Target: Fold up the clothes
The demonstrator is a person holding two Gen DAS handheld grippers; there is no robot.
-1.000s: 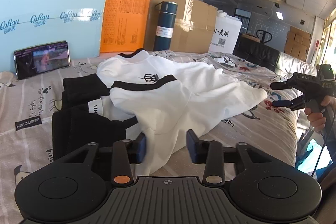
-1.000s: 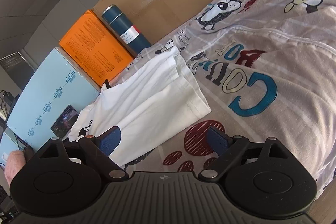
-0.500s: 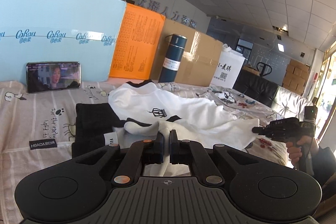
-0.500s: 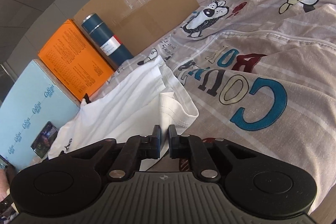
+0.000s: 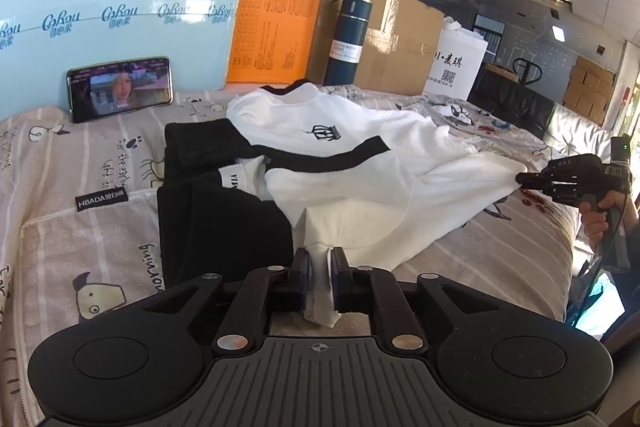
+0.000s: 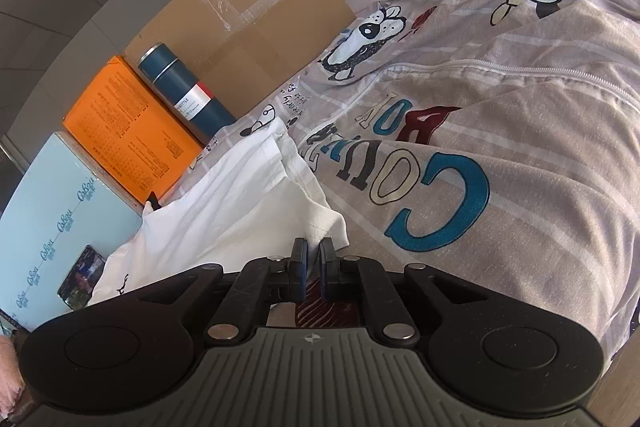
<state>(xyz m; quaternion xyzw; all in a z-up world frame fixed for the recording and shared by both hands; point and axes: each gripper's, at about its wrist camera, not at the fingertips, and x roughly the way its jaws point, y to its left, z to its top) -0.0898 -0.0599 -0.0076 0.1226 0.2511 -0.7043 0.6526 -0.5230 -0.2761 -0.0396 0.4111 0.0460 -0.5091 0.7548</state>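
- Bedspread (image 5: 100, 195), cartoon-printed, carries the clothes.
- White shirt (image 5: 360, 163), black-trimmed with a small chest logo, lies rumpled across it.
- Black garment (image 5: 216, 223) lies partly under its left side.
- Left gripper (image 5: 320, 271), jaws opening, pinches the shirt's near hem.
- Right gripper (image 6: 313, 259), clamped tight, grips a hem corner.

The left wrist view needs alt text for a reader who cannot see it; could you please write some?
The left hand-held gripper, its jaws opening, has the near edge of a white T-shirt between them on a cartoon-print bedspread. The right hand-held gripper pinches its far corner. Black clothes lie left; a phone leans behind.
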